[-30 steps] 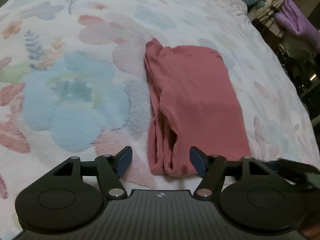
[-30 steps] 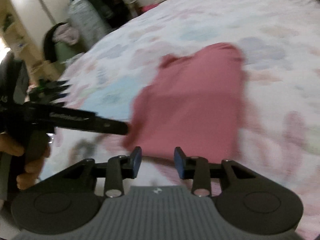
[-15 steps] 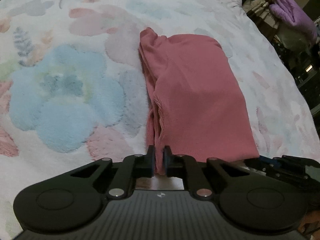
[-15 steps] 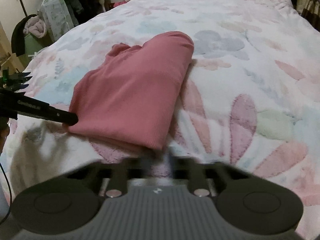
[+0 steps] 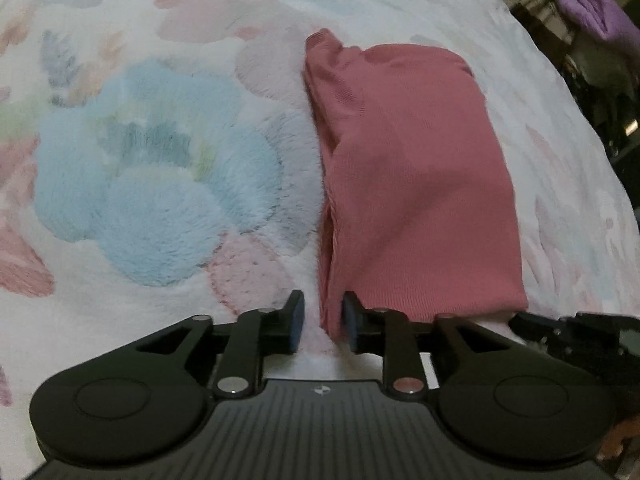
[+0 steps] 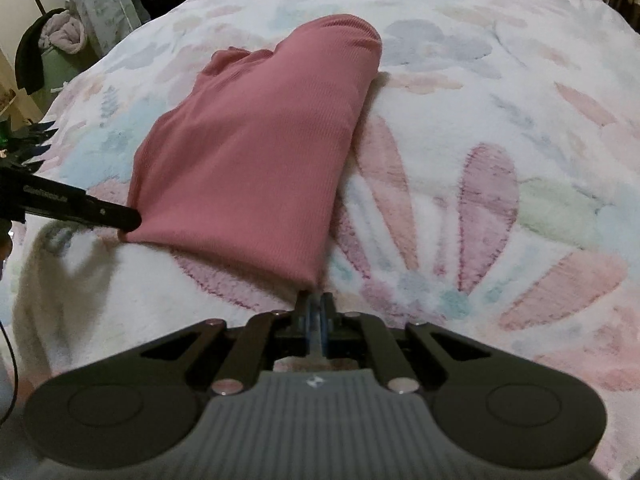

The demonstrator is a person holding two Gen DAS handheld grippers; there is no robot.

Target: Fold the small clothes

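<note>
A folded pink ribbed garment (image 5: 416,184) lies on a fluffy flower-print blanket (image 5: 160,184); it also shows in the right wrist view (image 6: 256,160). My left gripper (image 5: 322,326) is part open around the garment's near left corner, its fingers not pressed on the cloth. My right gripper (image 6: 316,312) is shut at the garment's near right corner, with no cloth visible between the pads. The left gripper's finger (image 6: 100,214) shows in the right wrist view, touching the other near corner.
The blanket (image 6: 500,160) covers a bed. Purple cloth (image 5: 596,20) and dark clutter lie off the bed's right side. Bags and clothes (image 6: 68,36) stand off the far left side.
My left gripper, shut half a second ago, has opened partway at the garment corner. My right gripper has closed fully and stays at the near right corner.
</note>
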